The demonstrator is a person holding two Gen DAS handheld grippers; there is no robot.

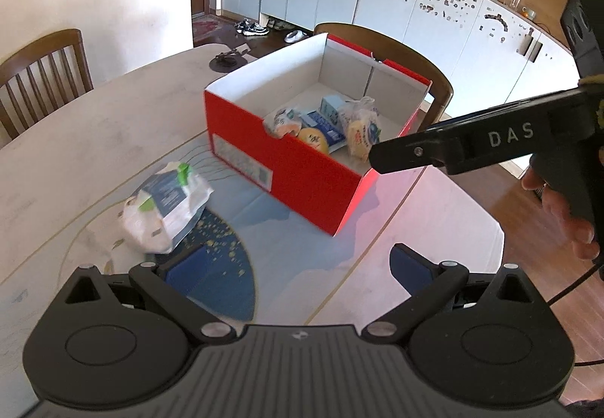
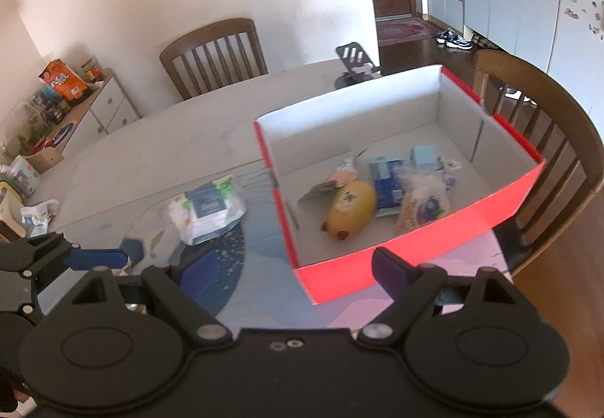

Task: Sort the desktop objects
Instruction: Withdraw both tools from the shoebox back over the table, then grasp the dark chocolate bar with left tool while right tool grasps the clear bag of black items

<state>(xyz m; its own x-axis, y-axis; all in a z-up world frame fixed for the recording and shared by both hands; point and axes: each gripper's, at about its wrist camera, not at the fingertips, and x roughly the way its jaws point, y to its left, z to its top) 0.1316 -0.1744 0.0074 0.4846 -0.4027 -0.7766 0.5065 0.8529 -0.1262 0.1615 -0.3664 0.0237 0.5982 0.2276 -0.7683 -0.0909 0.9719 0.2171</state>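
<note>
A red cardboard box (image 1: 290, 169) (image 2: 415, 252) stands open on the table and holds several snack packets, among them a yellow one (image 2: 349, 210) and a blue one (image 2: 387, 180). A white wet-wipe pack (image 1: 166, 206) (image 2: 207, 208) with a green tab lies on the mat to the left of the box. My left gripper (image 1: 298, 267) is open and empty, low over the mat, with the pack ahead on its left. My right gripper (image 2: 292, 267) is open and empty at the box's near wall. Its body (image 1: 472, 146) reaches over the box corner in the left wrist view.
A blue patterned mat (image 1: 234, 267) covers the table in front of the box. A black phone stand (image 2: 355, 67) sits at the far table edge. Wooden chairs stand behind (image 2: 215, 56) and to the right (image 2: 547, 139). A low cabinet with clutter (image 2: 64, 97) stands at the left.
</note>
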